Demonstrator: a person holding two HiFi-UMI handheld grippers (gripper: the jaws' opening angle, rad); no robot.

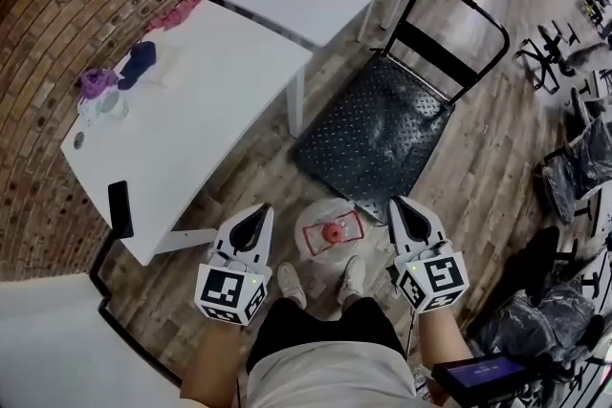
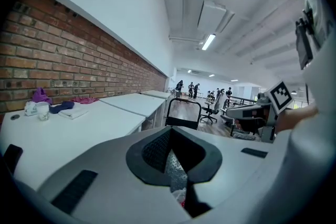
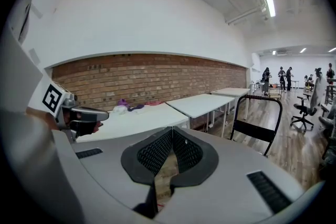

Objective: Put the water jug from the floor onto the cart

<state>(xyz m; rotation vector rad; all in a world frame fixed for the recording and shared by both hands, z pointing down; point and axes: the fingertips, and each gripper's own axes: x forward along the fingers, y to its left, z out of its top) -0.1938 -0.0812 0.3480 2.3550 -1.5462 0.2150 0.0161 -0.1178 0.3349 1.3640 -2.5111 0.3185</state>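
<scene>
The water jug [image 1: 331,232] stands on the floor [image 1: 497,158] between the left gripper [image 1: 259,209] and right gripper [image 1: 397,204], both with fingers together on nothing, close to the cart's [image 1: 373,134] near edge, a floor strip separating cart from bench [image 1: 201,100].

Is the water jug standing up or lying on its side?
Standing up. The head view looks down on the water jug, its red cap in the middle, facing up.
</scene>
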